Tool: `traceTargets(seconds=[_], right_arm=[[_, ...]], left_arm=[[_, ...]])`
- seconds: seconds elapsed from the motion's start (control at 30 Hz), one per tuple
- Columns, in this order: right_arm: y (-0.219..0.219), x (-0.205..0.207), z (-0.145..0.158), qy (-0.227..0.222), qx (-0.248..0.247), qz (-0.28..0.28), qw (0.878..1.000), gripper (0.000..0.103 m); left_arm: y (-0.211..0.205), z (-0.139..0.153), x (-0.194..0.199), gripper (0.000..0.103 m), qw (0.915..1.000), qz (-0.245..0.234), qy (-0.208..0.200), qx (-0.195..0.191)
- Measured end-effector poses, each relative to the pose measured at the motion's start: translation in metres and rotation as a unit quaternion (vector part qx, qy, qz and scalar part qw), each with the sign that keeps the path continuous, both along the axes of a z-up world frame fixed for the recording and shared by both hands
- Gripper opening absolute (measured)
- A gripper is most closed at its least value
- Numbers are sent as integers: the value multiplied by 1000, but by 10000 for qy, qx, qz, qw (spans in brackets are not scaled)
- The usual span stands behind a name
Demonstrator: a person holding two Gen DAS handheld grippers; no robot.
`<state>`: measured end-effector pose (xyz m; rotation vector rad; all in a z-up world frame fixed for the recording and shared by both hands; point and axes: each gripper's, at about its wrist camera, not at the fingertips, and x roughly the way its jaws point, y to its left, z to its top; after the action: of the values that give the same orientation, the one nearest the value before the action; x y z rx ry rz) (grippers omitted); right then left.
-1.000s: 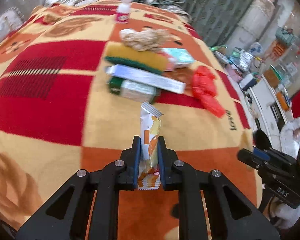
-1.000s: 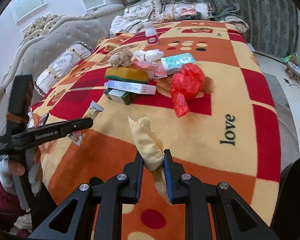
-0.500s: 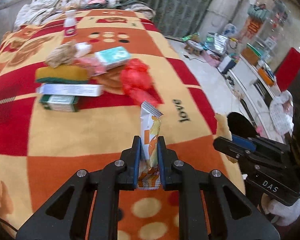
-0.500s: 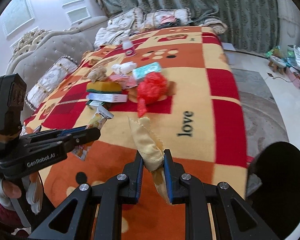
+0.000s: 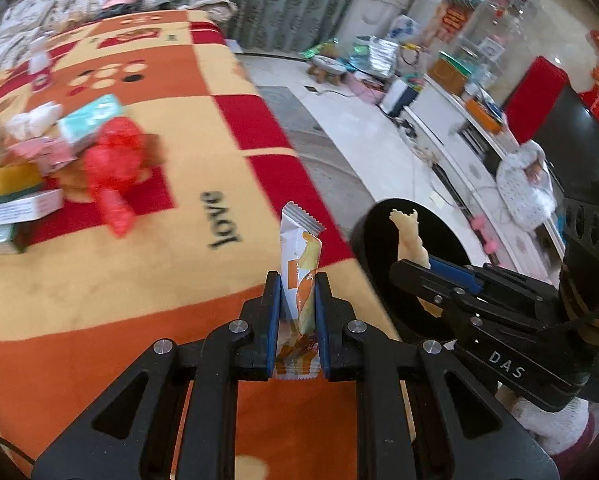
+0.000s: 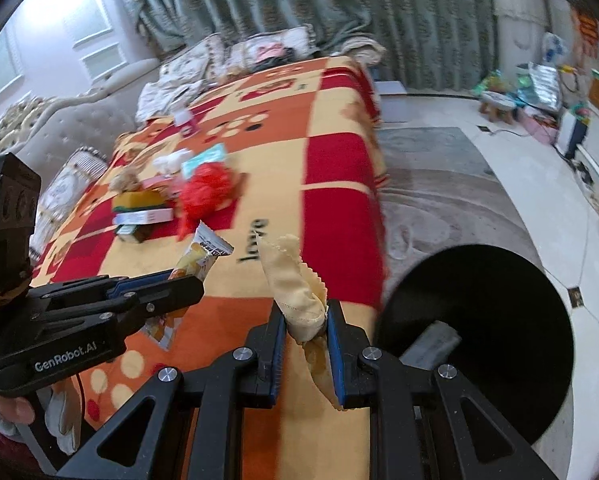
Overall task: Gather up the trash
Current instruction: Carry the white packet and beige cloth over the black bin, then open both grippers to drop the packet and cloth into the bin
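Note:
My left gripper (image 5: 297, 280) is shut on an orange-and-white snack wrapper (image 5: 301, 256), which stands upright between its pads above the bed's near corner. My right gripper (image 6: 305, 304) is shut on a crumpled yellow cloth (image 6: 295, 280). A round black bin (image 6: 483, 332) stands on the floor beside the bed corner, right of the right gripper; the bin (image 5: 409, 256) shows behind the right gripper (image 5: 411, 270) in the left wrist view. The left gripper (image 6: 191, 280) with the wrapper (image 6: 205, 254) shows at left in the right wrist view.
More litter lies mid-bed on the red, orange and yellow blanket (image 5: 139, 280): a red plastic bag (image 5: 113, 168), a teal packet (image 5: 91, 114), flat boxes (image 5: 15, 208), a small bottle (image 6: 185, 118). A grey rug (image 6: 439, 184), a low white cabinet (image 5: 451, 120) and clutter fill the floor.
Both grippers swung right, away from the pile toward the bed's corner. The black bin came into view beside them. The wrapper and the cloth stayed clamped.

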<state>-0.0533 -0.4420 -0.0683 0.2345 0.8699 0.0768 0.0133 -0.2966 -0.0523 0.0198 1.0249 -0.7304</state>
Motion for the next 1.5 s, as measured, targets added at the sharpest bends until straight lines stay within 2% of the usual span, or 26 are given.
traceTargets(seconds=[0.57,1.13,1.2,1.27,1.3,1.5], right_arm=[[-76,-15,-16,177,103,-799,9966,18],[-116,-24,-27,277,232,-1288,9910,18],[-117,-24,-27,312,234,-1333,9903,20],[-118,-24,-27,320,244,-1383,9896,35],[-118,-24,-26,311,242,-1397,9894,37],[-115,-22,-25,314,219,-1369,9898,38]], left_arm=[[-75,-12,-2,14,9979,-587,272,13],[-105,-21,-2,15,9936,-903,626,-281],[-104,-21,-1,16,9930,-915,676,-307],[-103,-22,1,23,9925,-919,733,-322],[-102,-21,1,29,9925,-915,741,-336],[-97,-20,0,31,9934,-857,692,-320]])
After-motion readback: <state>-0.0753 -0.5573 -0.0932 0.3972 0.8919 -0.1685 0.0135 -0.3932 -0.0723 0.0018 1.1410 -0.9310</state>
